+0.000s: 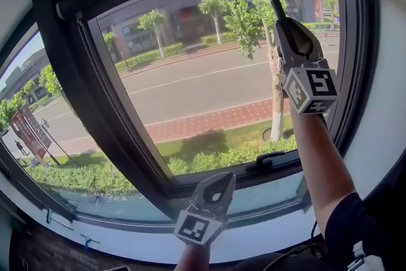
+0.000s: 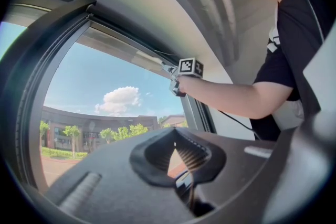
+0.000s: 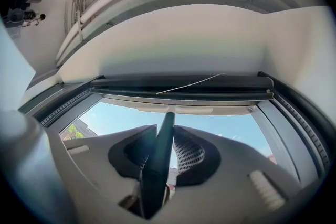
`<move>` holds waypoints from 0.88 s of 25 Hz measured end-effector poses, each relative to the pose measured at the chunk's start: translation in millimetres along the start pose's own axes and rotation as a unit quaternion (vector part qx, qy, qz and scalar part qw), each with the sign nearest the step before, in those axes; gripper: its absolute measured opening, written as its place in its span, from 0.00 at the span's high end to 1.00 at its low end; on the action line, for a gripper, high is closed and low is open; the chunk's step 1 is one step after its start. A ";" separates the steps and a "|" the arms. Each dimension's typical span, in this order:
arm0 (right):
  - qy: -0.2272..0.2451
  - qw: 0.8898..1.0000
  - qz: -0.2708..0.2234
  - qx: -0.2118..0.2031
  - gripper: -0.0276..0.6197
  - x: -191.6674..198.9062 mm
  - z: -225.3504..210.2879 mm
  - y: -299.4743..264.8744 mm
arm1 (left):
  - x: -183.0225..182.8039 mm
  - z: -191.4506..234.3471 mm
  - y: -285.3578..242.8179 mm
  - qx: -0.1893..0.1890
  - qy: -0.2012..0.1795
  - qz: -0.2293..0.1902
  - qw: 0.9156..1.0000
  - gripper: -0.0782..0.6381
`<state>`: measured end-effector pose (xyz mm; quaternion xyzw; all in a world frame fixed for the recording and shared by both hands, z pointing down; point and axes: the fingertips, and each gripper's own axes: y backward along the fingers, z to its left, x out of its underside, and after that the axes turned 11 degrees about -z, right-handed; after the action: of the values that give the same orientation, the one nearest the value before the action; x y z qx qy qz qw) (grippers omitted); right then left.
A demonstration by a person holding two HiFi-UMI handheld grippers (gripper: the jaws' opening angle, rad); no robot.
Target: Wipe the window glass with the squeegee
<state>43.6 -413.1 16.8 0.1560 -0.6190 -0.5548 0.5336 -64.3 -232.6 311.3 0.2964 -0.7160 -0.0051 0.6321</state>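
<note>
Sunlit street shows through the glass. Right tool is clamped on the squeegee, whose blade sits at the pane's top edge, so the downward wipe looks mostly undone. Left tool hangs low, jaws together, empty.

No legible text found. Red sign by the street outside: lettering too small to read. Shirt print is partly hidden and unreadable.
</note>
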 end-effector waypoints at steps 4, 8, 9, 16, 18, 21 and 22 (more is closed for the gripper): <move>-0.001 1.000 -0.003 0.007 0.80 2.4 2.0 -0.6 | -1.0 5.2 4.8 -0.009 0.000 0.001 1.000 0.89; -0.004 1.000 -0.007 0.006 0.80 4.2 2.3 -0.7 | -0.7 7.1 5.8 -0.010 -0.001 0.003 1.000 0.89; -0.004 1.000 -0.007 0.005 0.80 4.2 2.4 -0.7 | -0.9 6.9 5.8 -0.010 -0.001 0.003 1.000 0.89; -0.006 1.000 -0.007 -0.005 0.80 7.3 2.3 1.3 | -1.8 5.6 5.0 -0.008 -0.004 0.005 1.000 0.89; -0.008 1.000 -0.007 -0.006 0.80 7.4 1.8 2.4 | -1.5 4.6 5.2 -0.007 -0.005 0.006 1.000 0.89; -0.008 1.000 -0.006 -0.007 0.80 8.7 1.6 6.2 | -0.9 3.4 6.1 -0.005 -0.006 0.007 1.000 0.89; -0.008 1.000 -0.006 -0.008 0.80 9.8 2.1 8.4 | -0.8 3.3 6.5 -0.005 -0.006 0.007 1.000 0.89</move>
<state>41.5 -416.9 29.2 0.1508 -0.6178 -0.5639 0.5268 -70.0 -228.1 312.4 0.2880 -0.7221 -0.0060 0.6290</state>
